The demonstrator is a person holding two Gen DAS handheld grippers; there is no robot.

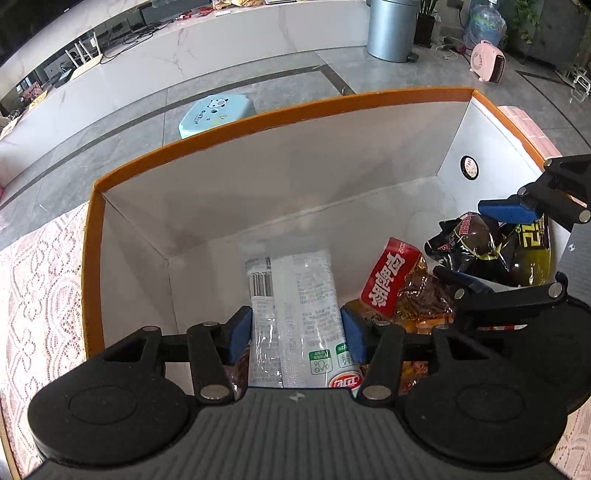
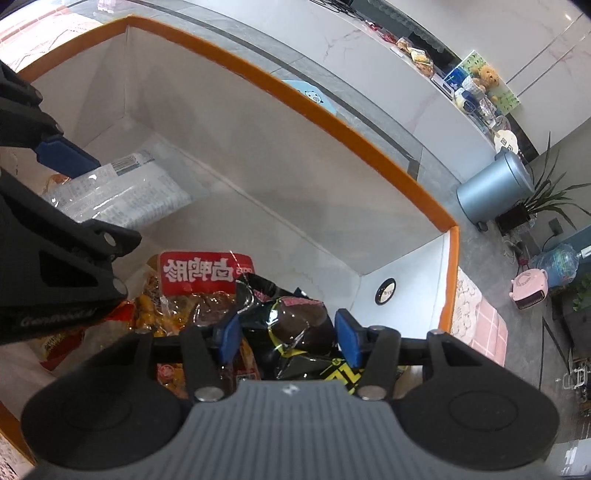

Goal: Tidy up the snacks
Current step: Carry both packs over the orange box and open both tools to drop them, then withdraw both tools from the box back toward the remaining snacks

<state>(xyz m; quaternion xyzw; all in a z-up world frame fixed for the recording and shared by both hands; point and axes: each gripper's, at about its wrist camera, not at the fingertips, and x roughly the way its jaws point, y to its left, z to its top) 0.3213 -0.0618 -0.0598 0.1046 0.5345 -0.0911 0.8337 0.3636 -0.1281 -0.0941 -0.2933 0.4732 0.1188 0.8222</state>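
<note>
A white box with an orange rim (image 1: 280,110) (image 2: 295,99) holds the snacks. My left gripper (image 1: 296,332) (image 2: 99,197) reaches into it with its blue pads either side of a white and clear packet (image 1: 295,288) (image 2: 140,188). That packet lies flat on the box floor and shows no squeeze. My right gripper (image 2: 289,339) (image 1: 476,245) has its pads pressed on a dark brown and black packet (image 2: 291,321) (image 1: 461,243) at the box's right end. Between them lie a red-labelled packet of brown snacks (image 1: 391,280) (image 2: 203,273) and orange packets, with a black and yellow packet (image 1: 532,254) beneath.
The box stands on a pink lace tablecloth (image 1: 40,277). Beyond its far wall, on the grey floor, are a light blue stool (image 1: 218,110), a metal bin (image 1: 391,29) and a pink heater (image 1: 487,61). The box's far left floor is bare.
</note>
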